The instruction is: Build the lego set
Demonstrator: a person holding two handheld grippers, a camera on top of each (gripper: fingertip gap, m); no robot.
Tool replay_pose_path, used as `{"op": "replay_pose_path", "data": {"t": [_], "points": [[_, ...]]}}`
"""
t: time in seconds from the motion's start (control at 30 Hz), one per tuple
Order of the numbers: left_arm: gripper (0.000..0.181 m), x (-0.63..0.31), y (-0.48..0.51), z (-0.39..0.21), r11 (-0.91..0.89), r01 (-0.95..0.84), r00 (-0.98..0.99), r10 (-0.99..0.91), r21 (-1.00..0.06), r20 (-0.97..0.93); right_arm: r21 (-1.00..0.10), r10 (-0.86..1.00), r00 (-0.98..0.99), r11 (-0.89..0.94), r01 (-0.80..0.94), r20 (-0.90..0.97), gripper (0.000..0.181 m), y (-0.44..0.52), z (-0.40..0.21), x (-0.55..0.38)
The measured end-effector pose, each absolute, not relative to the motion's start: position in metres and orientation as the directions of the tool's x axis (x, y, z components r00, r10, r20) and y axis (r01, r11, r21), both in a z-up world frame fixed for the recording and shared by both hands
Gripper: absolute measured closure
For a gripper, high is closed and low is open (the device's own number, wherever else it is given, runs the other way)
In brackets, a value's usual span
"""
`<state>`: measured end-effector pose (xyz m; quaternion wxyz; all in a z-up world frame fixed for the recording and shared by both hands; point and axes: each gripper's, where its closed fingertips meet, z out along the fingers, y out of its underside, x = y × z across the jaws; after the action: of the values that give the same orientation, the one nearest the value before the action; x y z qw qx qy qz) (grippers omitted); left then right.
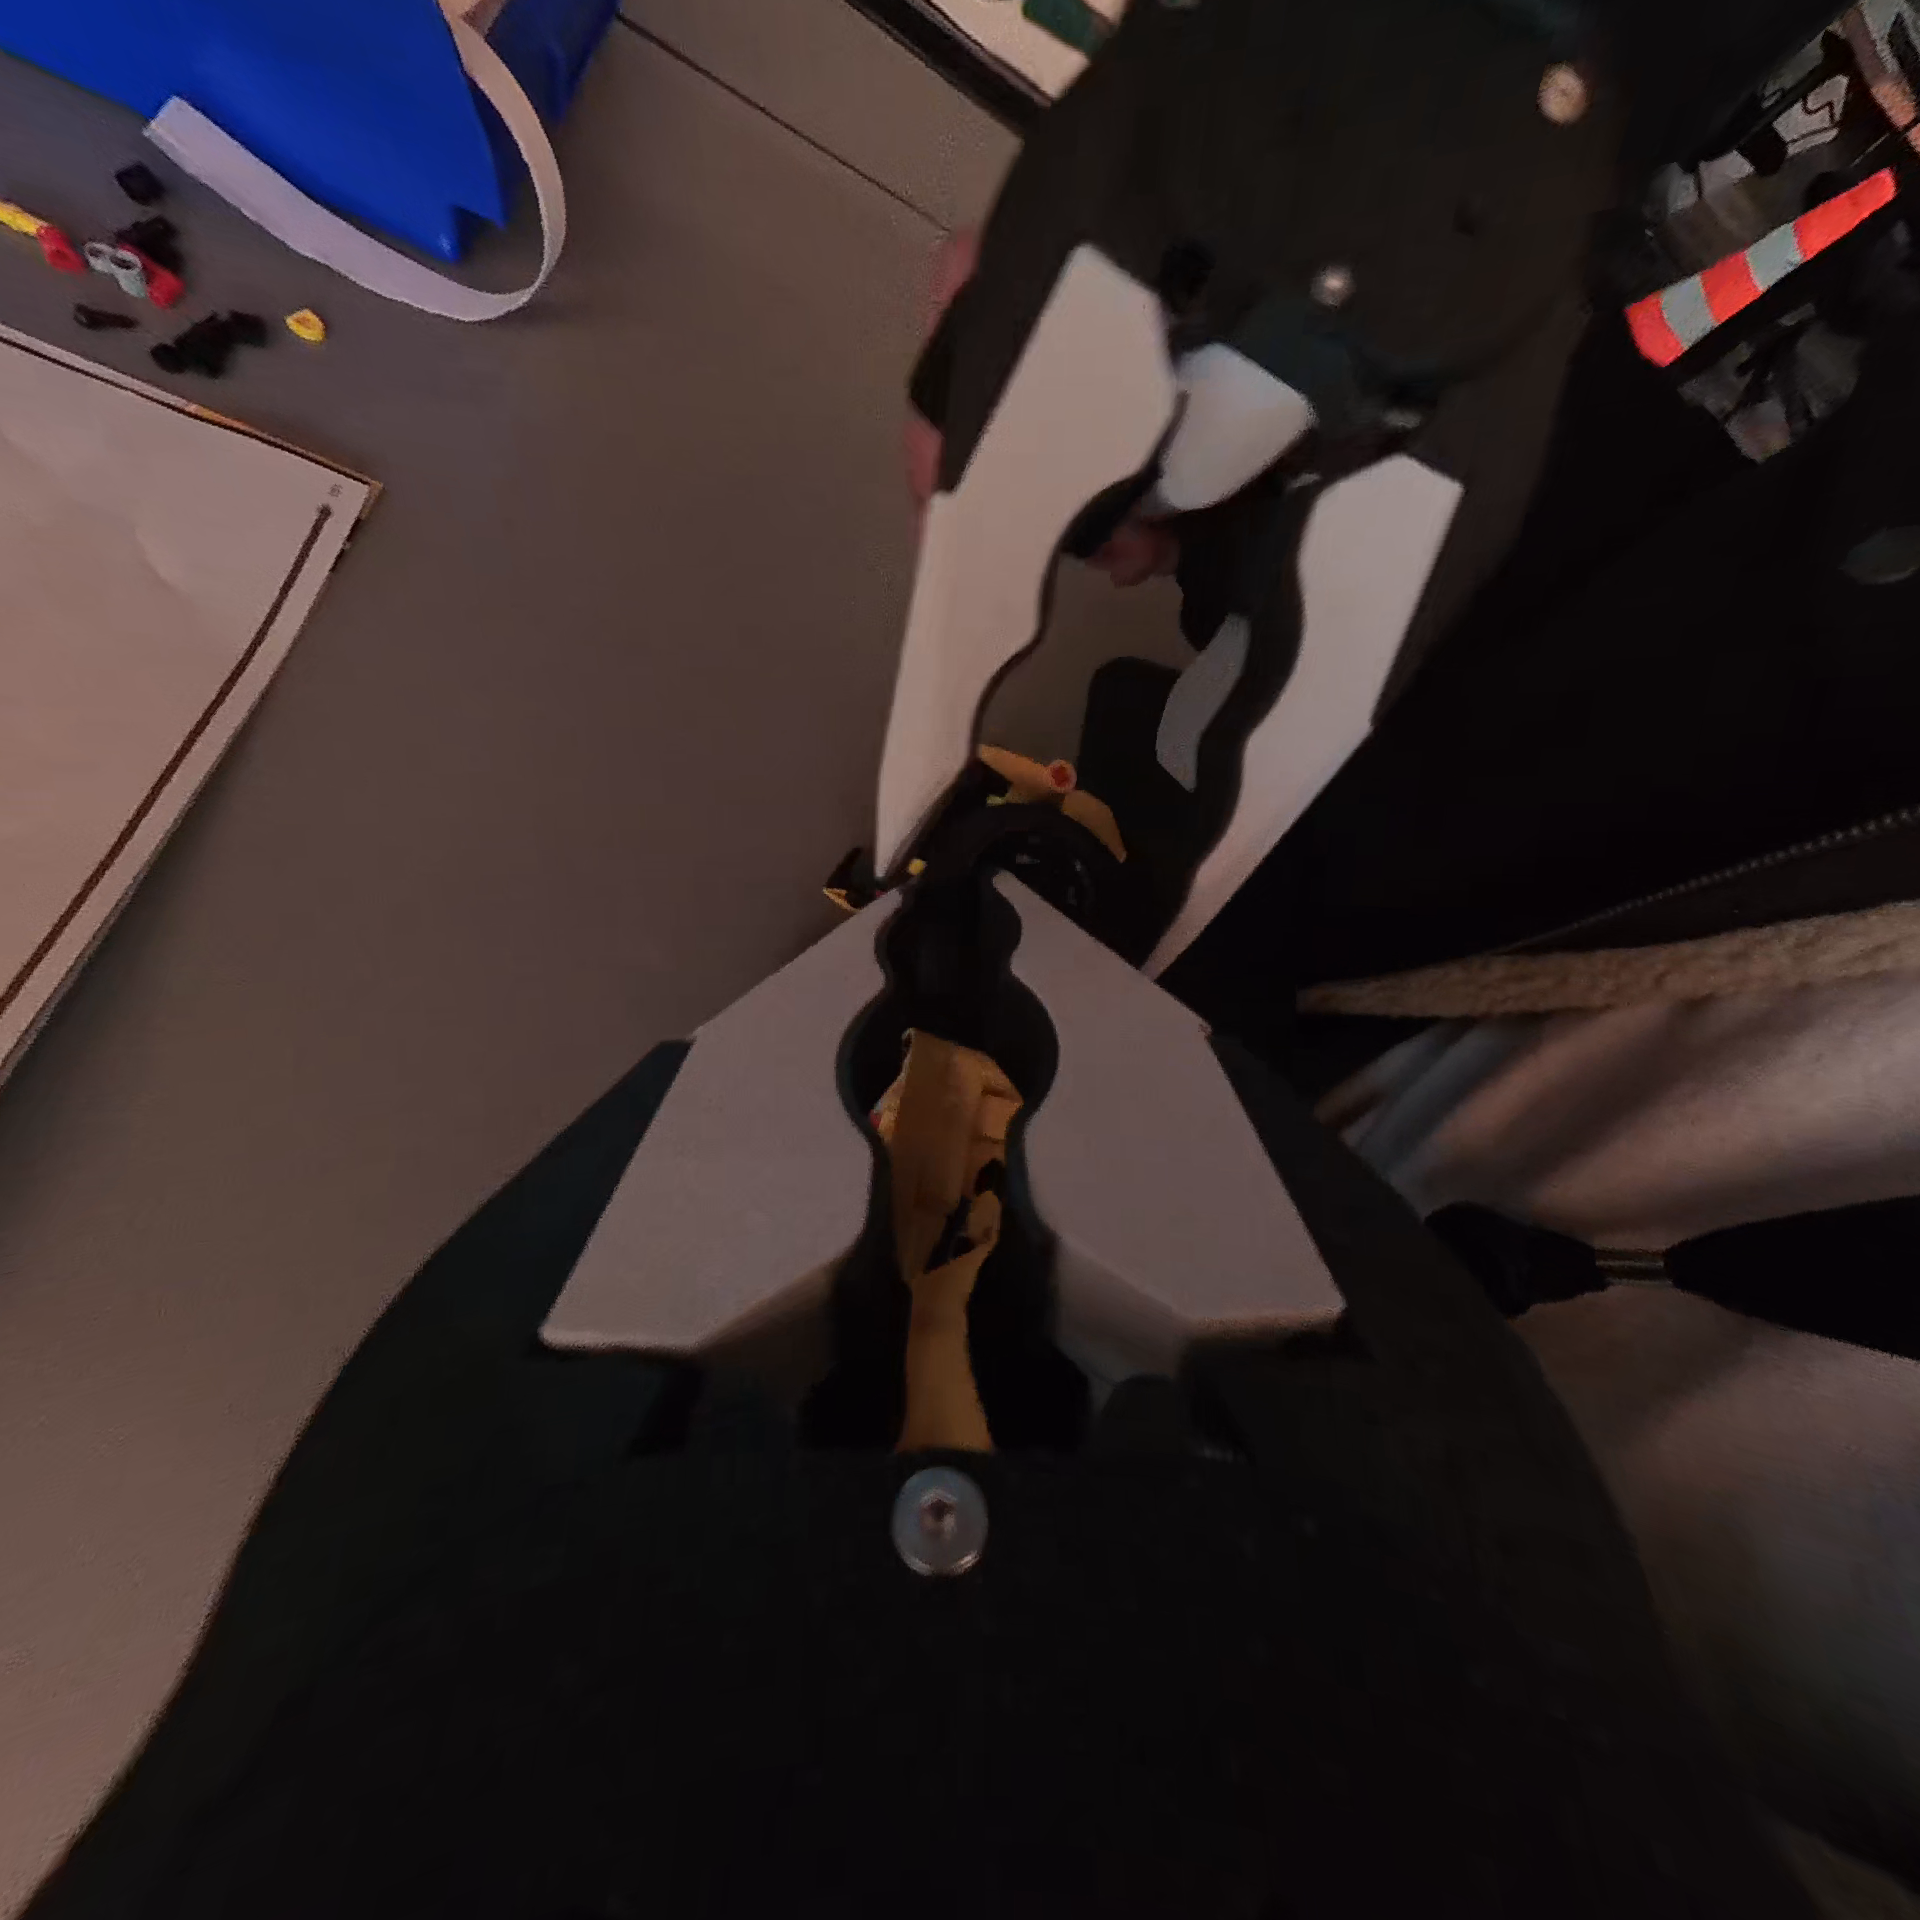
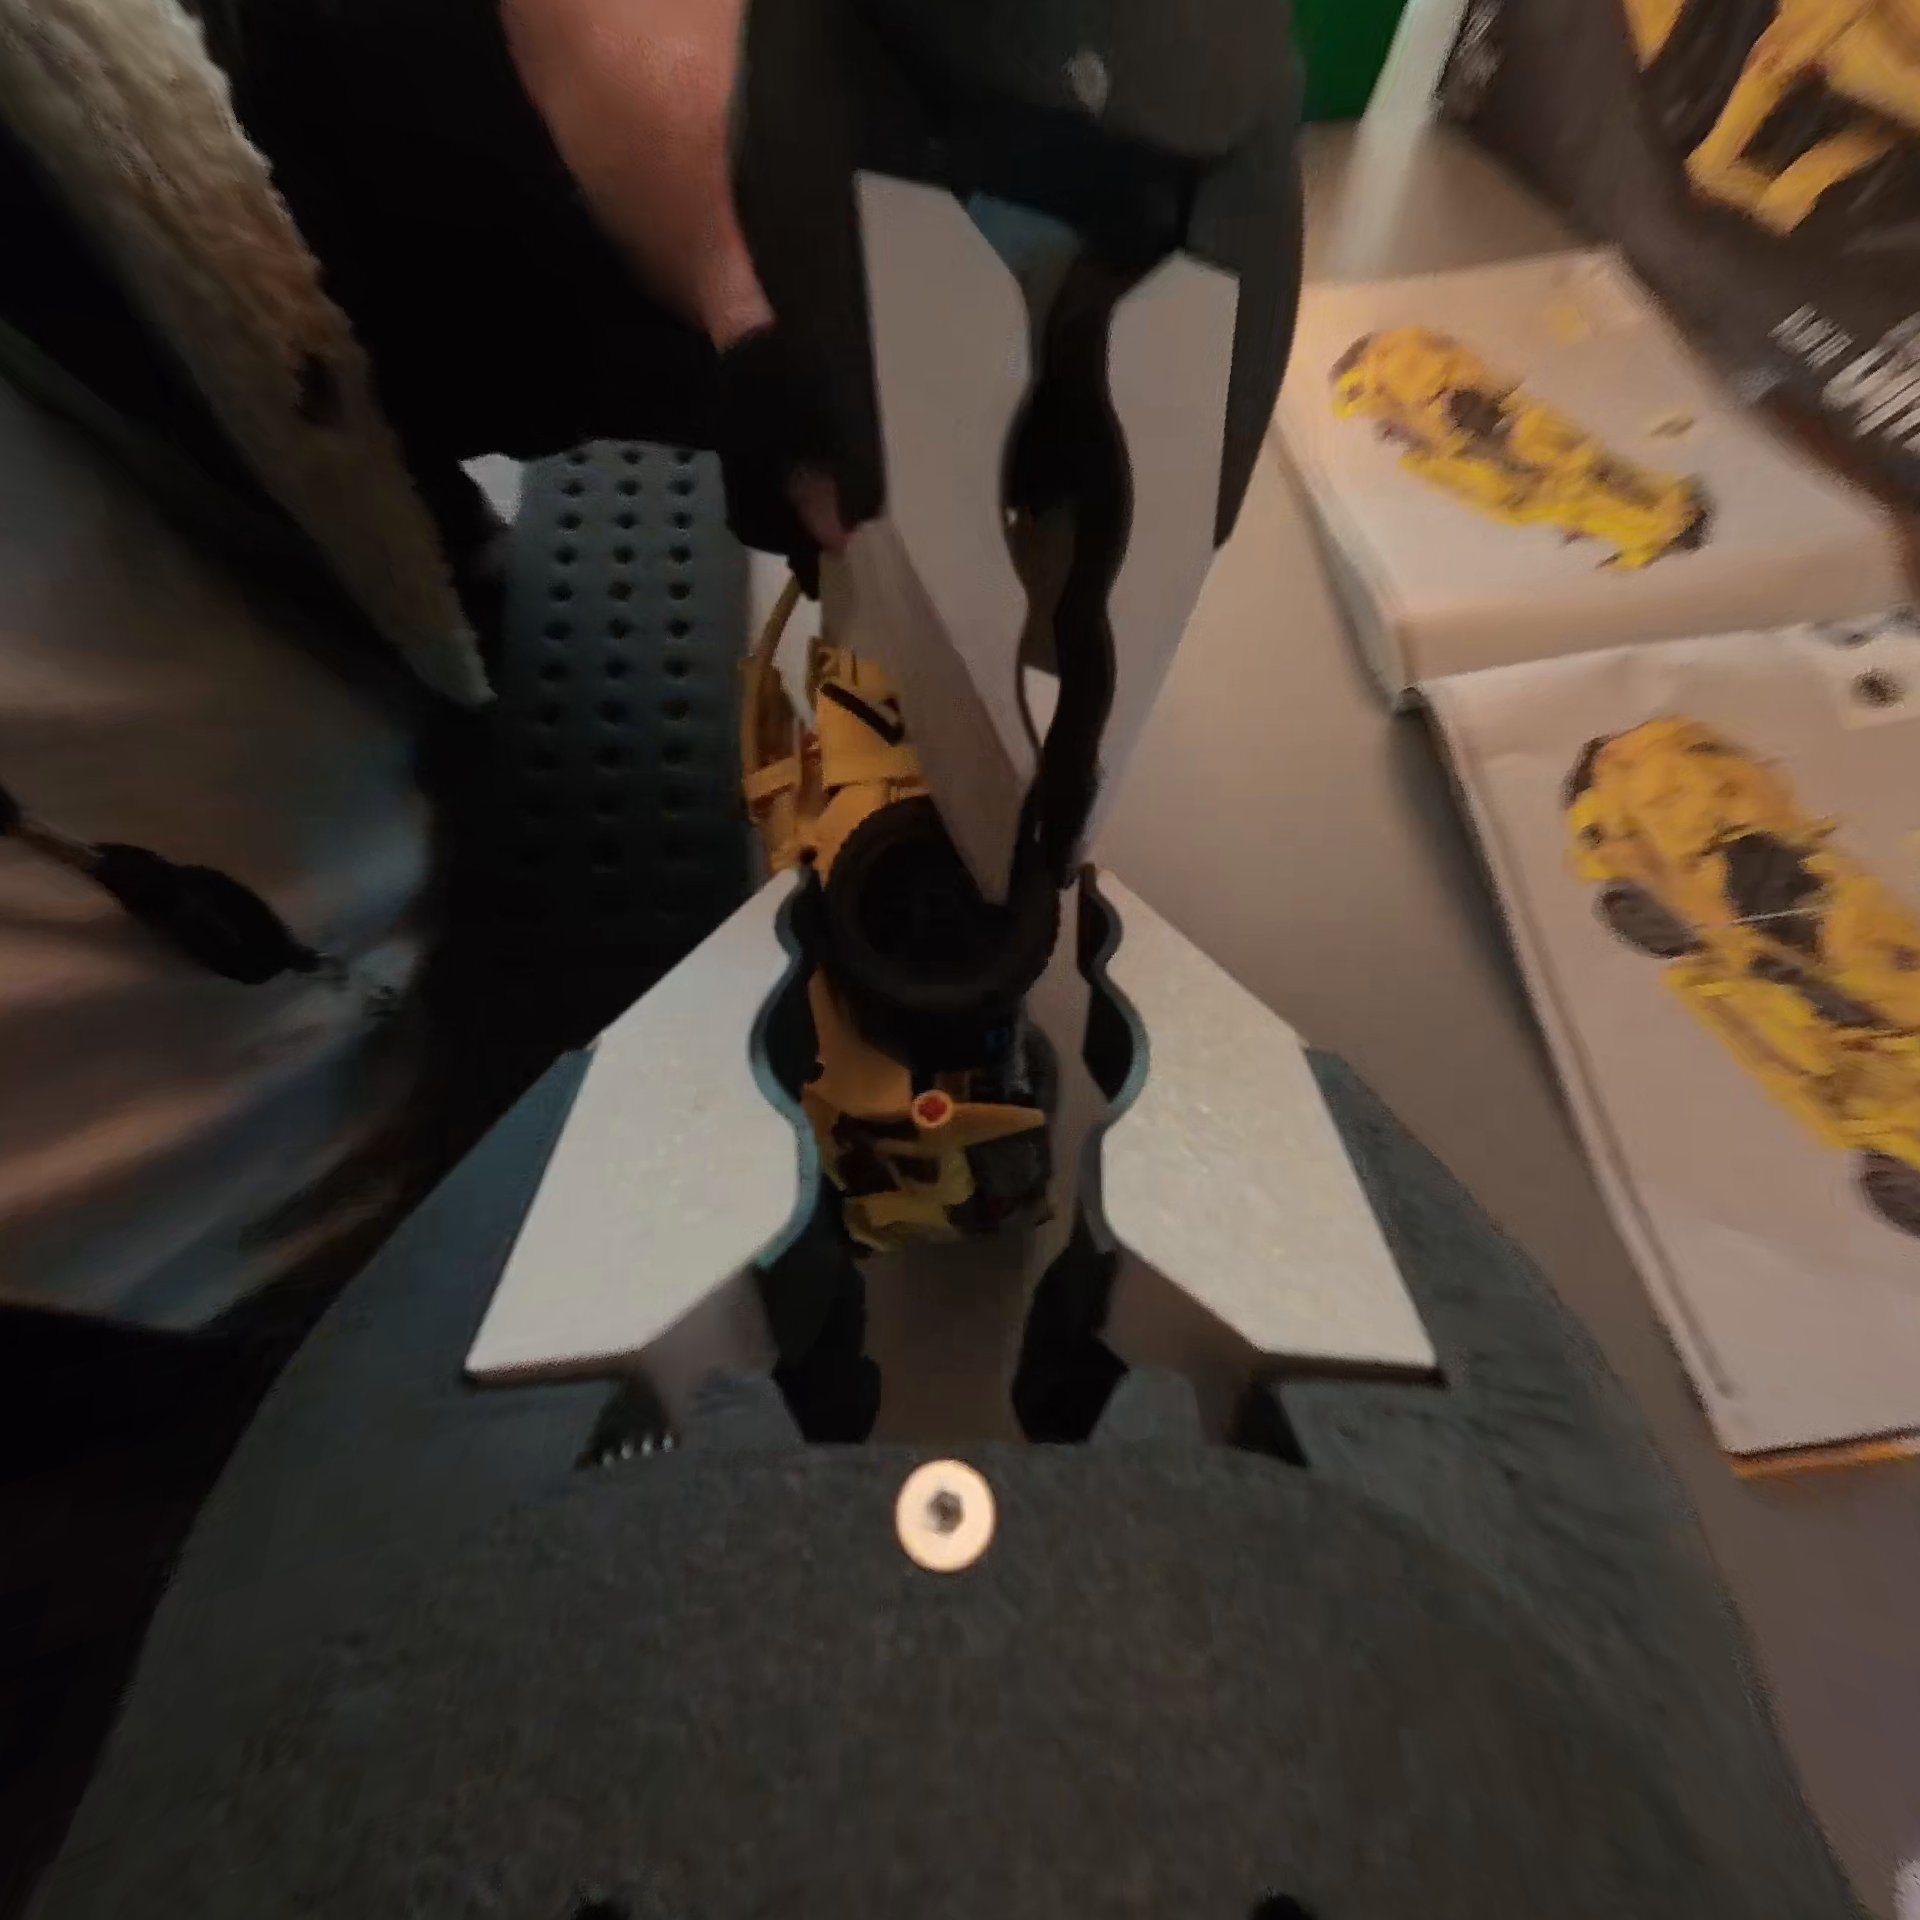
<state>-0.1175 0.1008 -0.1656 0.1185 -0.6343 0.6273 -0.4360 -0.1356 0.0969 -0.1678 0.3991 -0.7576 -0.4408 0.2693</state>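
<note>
A yellow and black lego car model [image 1: 940, 1195] sits inside my left gripper [image 1: 951, 904], which is shut on it. In the right wrist view the model [image 2: 914, 1153] shows a black wheel [image 2: 914, 935] and a red pin end. My right gripper [image 2: 945, 894] straddles the model's end with its jaws apart; a strip of grey table shows between the model and the right-hand finger [image 2: 1226, 1143]. The left gripper [image 2: 1029, 883] comes in from above, tips meeting at the wheel. The right gripper [image 1: 1039, 883] faces mine in the left wrist view.
Loose red, black and yellow pieces [image 1: 156, 281] lie far left on the grey table [image 1: 520, 831], by a blue bag [image 1: 312, 104] and a white sheet [image 1: 135, 623]. Booklets picturing a yellow car [image 2: 1714, 935] and a box [image 2: 1766, 156] lie on the right. A perforated dark seat [image 2: 613, 675] is behind. My two grippers' fingertips are within a few centimetres of each other. My right gripper's tips are some 20 cm from the perforated dark seat [image 2: 613, 675].
</note>
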Motion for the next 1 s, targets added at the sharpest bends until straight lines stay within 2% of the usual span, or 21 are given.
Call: {"op": "replay_pose_path", "data": {"t": [0.1,0.23,0.33,0.43,0.63,0.73,0.83,0.93,1.0], "points": [[0.172,-0.117,0.101,-0.168,-0.183,-0.704,-0.161,-0.900,-0.686,0.405,-0.853,0.859,0.507,-0.214,0.476,0.068,0.136,0.095,-0.164,-0.134],[0.172,-0.119,0.100,-0.167,-0.156,-0.693,-0.174,-0.911,-0.704,0.374,-0.826,0.831,0.556,-0.307,0.473,0.010,0.124,0.092,-0.174,-0.134],[0.172,-0.120,0.100,-0.166,-0.139,-0.681,-0.187,-0.916,-0.719,0.354,-0.855,0.801,0.590,-0.374,0.360,-0.101,0.120,0.093,-0.163,-0.136],[0.172,-0.121,0.100,-0.165,-0.133,-0.672,-0.192,-0.919,-0.728,0.345,-0.831,0.760,0.607,-0.479,0.284,-0.231,0.129,0.091,-0.163,-0.137],[0.172,-0.123,0.098,-0.164,-0.121,-0.665,-0.209,-0.917,-0.737,0.339,-0.802,0.751,0.658,-0.425,0.420,-0.053,0.138,0.090,-0.175,-0.135],[0.172,-0.124,0.097,-0.162,-0.083,-0.646,-0.237,-0.923,-0.759,0.303,-0.802,0.767,0.633,-0.314,0.509,0.102,0.139,0.091,-0.174,-0.135],[0.172,-0.125,0.095,-0.163,-0.085,-0.652,-0.245,-0.917,-0.754,0.315,-0.828,0.774,0.633,-0.357,0.432,-0.004,0.139,0.088,-0.175,-0.136],[0.172,-0.124,0.096,-0.163,-0.070,-0.645,-0.246,-0.924,-0.761,0.293,-0.824,0.782,0.623,-0.336,0.455,0.025,0.140,0.090,-0.176,-0.135],[0.172,-0.123,0.099,-0.164,-0.070,-0.643,-0.233,-0.931,-0.763,0.282,-0.829,0.778,0.628,-0.365,0.423,-0.022,0.139,0.092,-0.176,-0.134]]}}
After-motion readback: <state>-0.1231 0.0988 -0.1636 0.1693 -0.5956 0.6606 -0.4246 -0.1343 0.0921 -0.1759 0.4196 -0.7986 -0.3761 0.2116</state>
